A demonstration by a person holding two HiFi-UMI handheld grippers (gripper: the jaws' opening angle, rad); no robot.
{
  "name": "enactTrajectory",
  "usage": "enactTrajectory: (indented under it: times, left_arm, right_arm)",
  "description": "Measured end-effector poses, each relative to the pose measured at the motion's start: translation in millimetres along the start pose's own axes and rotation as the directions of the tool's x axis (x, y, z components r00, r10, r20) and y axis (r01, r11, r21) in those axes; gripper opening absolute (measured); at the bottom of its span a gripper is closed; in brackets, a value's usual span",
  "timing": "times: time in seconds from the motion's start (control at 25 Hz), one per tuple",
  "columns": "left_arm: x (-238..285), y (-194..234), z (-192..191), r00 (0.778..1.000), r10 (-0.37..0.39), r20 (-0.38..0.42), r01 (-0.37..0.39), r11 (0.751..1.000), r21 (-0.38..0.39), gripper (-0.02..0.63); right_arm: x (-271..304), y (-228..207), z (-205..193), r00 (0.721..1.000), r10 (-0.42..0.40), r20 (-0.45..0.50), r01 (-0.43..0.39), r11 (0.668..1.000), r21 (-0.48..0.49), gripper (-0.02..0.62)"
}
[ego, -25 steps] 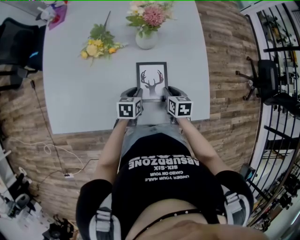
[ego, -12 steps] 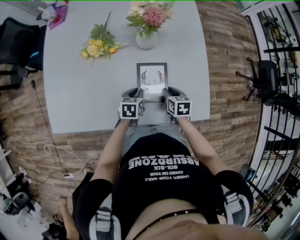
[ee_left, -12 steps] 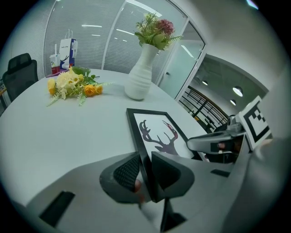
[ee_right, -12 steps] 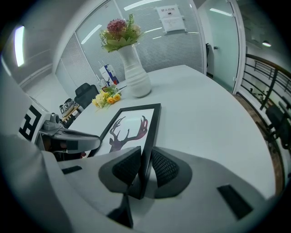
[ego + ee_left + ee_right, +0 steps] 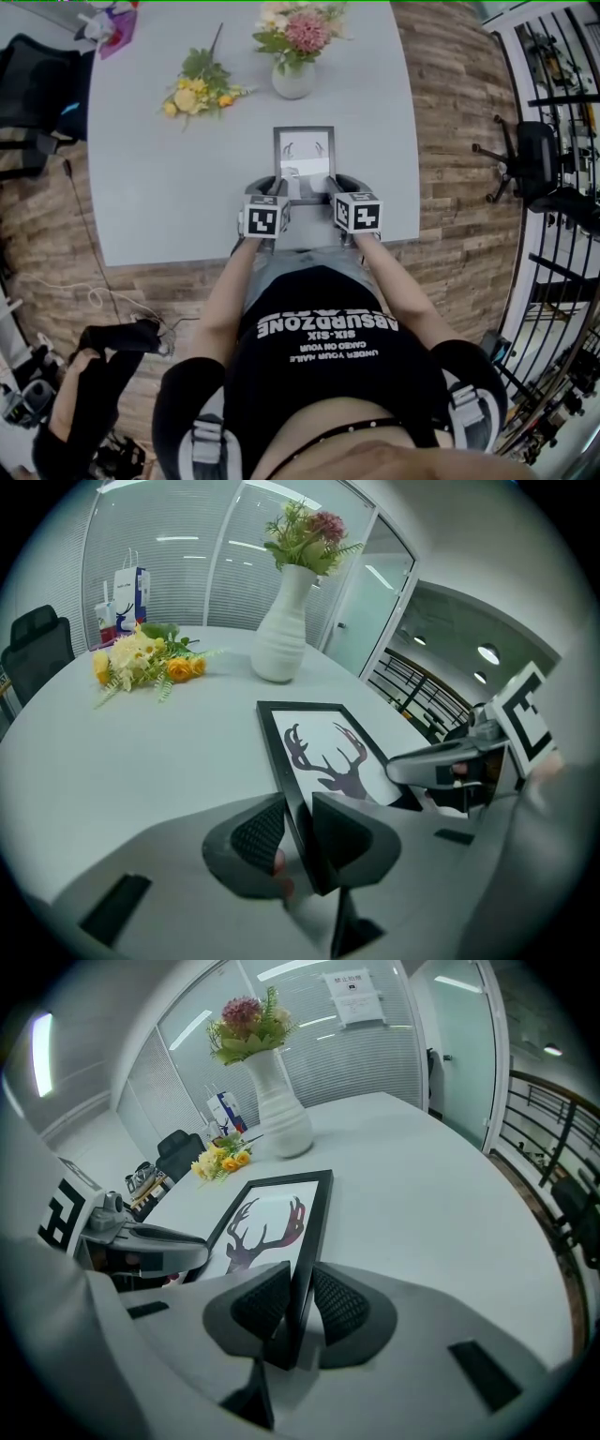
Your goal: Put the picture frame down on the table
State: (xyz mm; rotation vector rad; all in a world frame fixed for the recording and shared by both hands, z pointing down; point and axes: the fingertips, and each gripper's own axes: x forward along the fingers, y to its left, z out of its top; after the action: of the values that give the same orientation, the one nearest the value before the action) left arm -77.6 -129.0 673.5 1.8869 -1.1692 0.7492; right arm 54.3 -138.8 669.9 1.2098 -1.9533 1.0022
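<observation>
A black picture frame with a deer-antler print lies low over the grey table, near its front edge. My left gripper is shut on the frame's left rail, and my right gripper is shut on its right rail. In the left gripper view the print faces up, with the right gripper showing beyond it. In the right gripper view the left gripper sits across the picture frame. Whether the frame touches the table I cannot tell.
A white vase with flowers stands just behind the frame. A loose yellow bouquet lies at the back left. A bag sits at the far left corner. A person crouches on the wooden floor at lower left.
The frame has tipped down flatter toward the table, so the deer print is now foreshortened. Both grippers kept their hold. A person has come into view on the floor at lower left.
</observation>
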Motion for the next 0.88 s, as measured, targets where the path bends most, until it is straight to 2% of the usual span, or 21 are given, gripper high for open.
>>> enactTrajectory:
  times: [0.16, 0.36, 0.44, 0.64, 0.88]
  left_arm:
    - [-1, -1, 1, 1.000, 0.003, -0.005, -0.003, 1.000, 0.011, 0.091]
    - [-7, 1, 9, 1.000, 0.017, 0.026, -0.017, 1.000, 0.012, 0.092]
    - [-12, 3, 13, 0.999, 0.023, 0.044, -0.024, 1.000, 0.011, 0.092]
    - [-31, 1, 28, 0.995, 0.018, 0.103, -0.016, 1.000, -0.019, 0.091]
    - [-69, -12, 58, 0.970, 0.005, 0.244, -0.001, 1.000, -0.014, 0.091]
  right_arm:
    - [1, 1, 0, 1.000, 0.029, -0.008, -0.029, 1.000, -0.006, 0.095]
    - [-4, -2, 5, 1.000, 0.015, 0.020, -0.015, 1.000, -0.009, 0.109]
    - [-10, -1, 12, 0.999, 0.012, 0.053, -0.011, 1.000, -0.006, 0.107]
    - [-36, 2, 33, 0.987, -0.002, 0.162, 0.005, 1.000, -0.013, 0.030]
    - [-74, 19, 56, 0.954, 0.036, 0.298, -0.039, 0.999, 0.002, 0.017]
